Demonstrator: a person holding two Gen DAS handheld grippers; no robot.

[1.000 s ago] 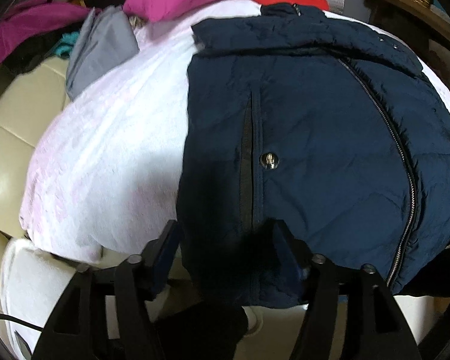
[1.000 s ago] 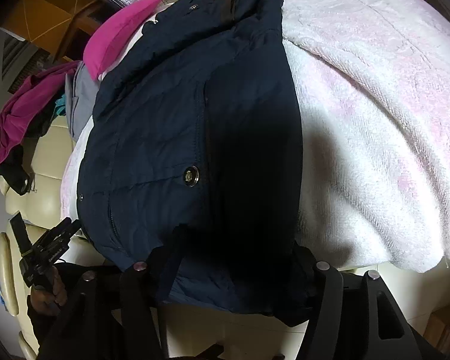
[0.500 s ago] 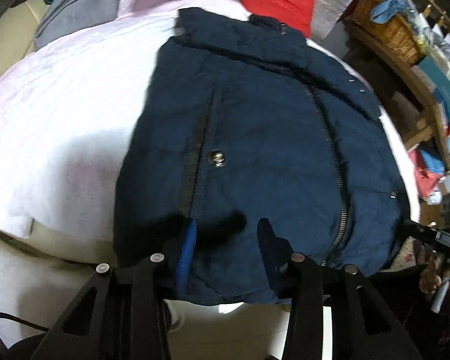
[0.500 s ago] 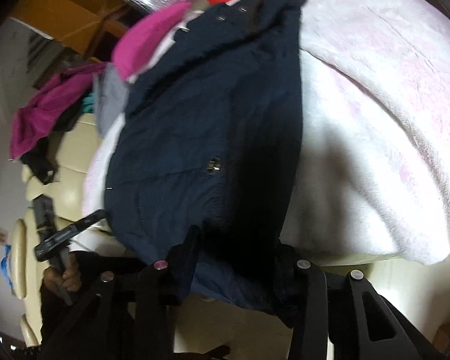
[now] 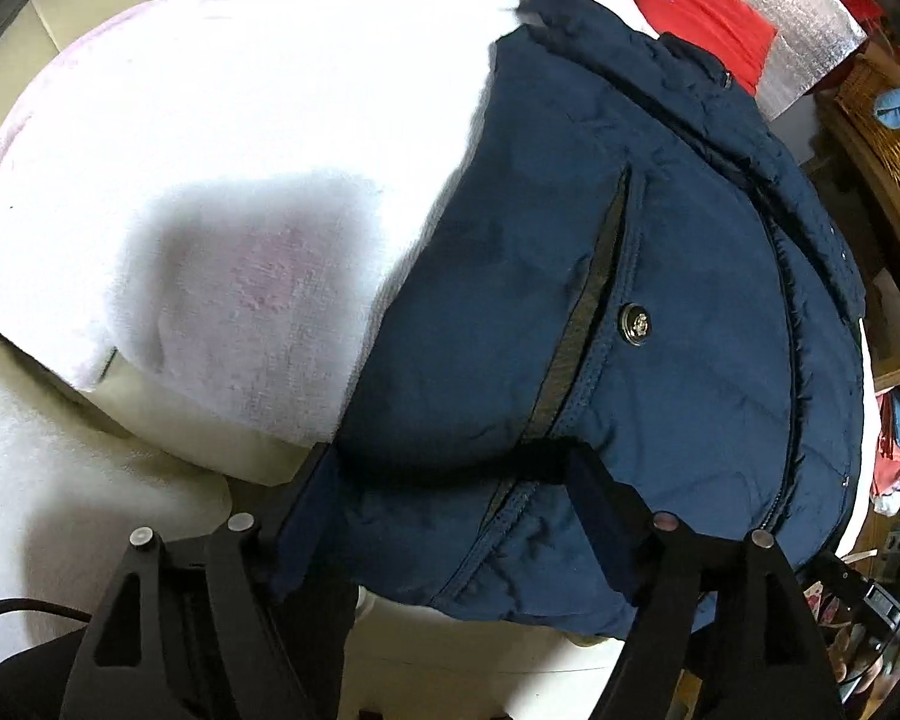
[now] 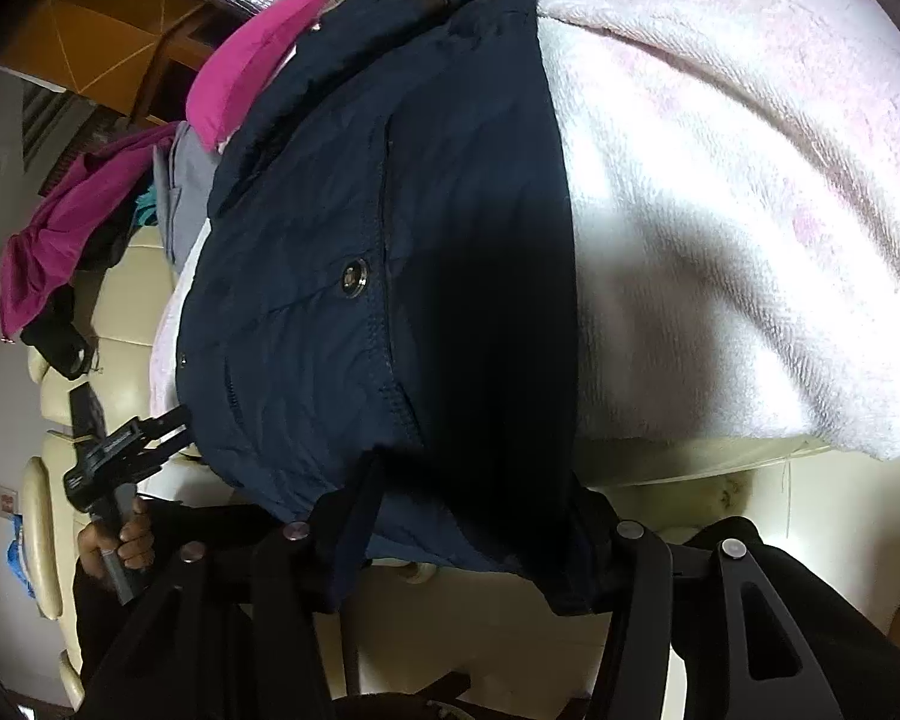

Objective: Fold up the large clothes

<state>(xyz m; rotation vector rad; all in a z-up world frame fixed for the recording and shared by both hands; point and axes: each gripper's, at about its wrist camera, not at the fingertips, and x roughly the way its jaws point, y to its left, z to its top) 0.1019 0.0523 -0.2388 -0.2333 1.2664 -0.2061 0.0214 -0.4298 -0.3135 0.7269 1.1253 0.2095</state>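
Navy padded nylon is what I am dealing with: the jacket (image 5: 660, 330) is lying spread, front up and zipped, on a pink-white fleece blanket (image 5: 240, 150) over a cream sofa (image 6: 720, 510), its hem hanging off the near edge toward me. It is looking puffy, soft and light, but slick, so I judge thin pinches are likely to slide; the thick hem looks the safest hold.

My left gripper (image 5: 456, 516) is straddling the hem by the pocket seam, its jaws having just been opening, wide now, with cloth between but not visibly pinched. My right gripper (image 6: 480, 522) is straddling the hem's other end, jaws half apart after widening too; deep shadow is hiding whether its pads are pressing.

A magenta cushion (image 6: 252, 72), a grey garment (image 6: 180, 192) and a red cushion (image 5: 708, 18) are crowding the collar end, limiting room for folding that way.
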